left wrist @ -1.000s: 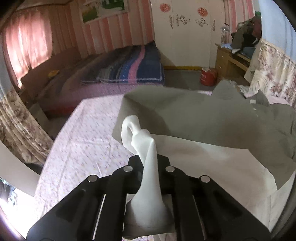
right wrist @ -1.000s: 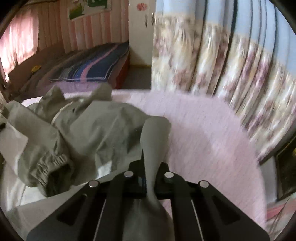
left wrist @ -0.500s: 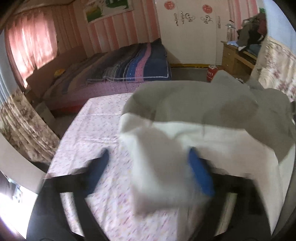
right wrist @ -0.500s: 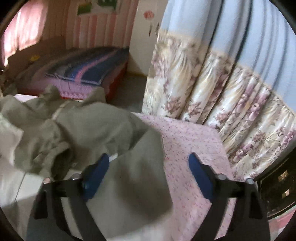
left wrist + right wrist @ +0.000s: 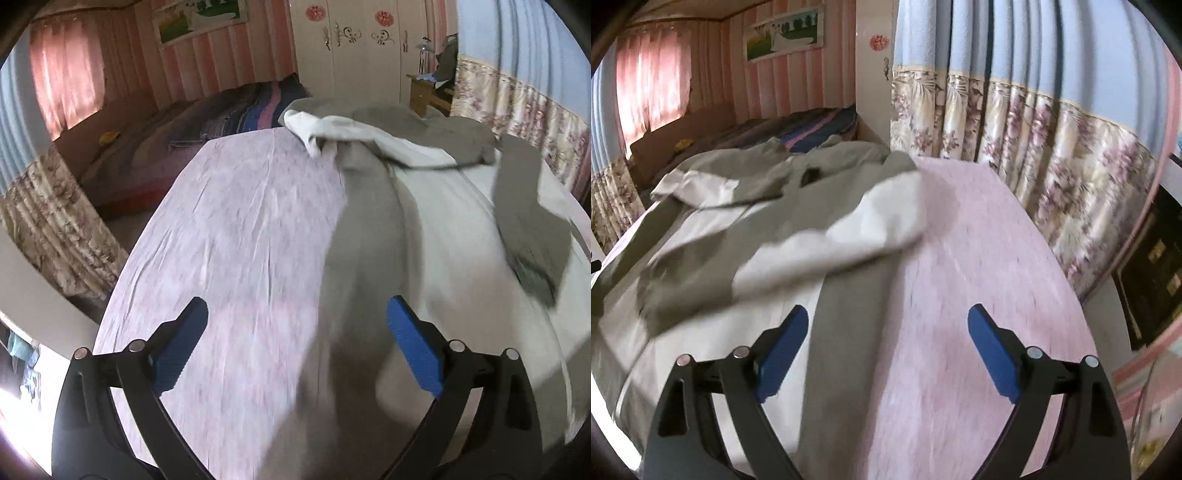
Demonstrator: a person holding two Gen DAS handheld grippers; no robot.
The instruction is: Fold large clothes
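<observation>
A large grey garment with white lining (image 5: 373,229) lies spread on a table with a pink floral cloth (image 5: 236,236). In the left wrist view it covers the right half, bunched at the far end. My left gripper (image 5: 297,332) is open and empty, above the garment's near left edge. In the right wrist view the same garment (image 5: 738,236) covers the left half of the table (image 5: 979,280), with a white-lined flap folded across it. My right gripper (image 5: 888,332) is open and empty, above the garment's near right edge.
A bed with a striped blanket (image 5: 236,114) stands beyond the table. A white wardrobe (image 5: 354,48) and a wooden desk (image 5: 428,92) stand at the back. Floral curtains (image 5: 1052,155) hang close along the table's right side.
Both grippers were shut on garment corners held up; they opened and let go. The garment dropped flat onto the table and both grippers pulled back toward the near edge.
</observation>
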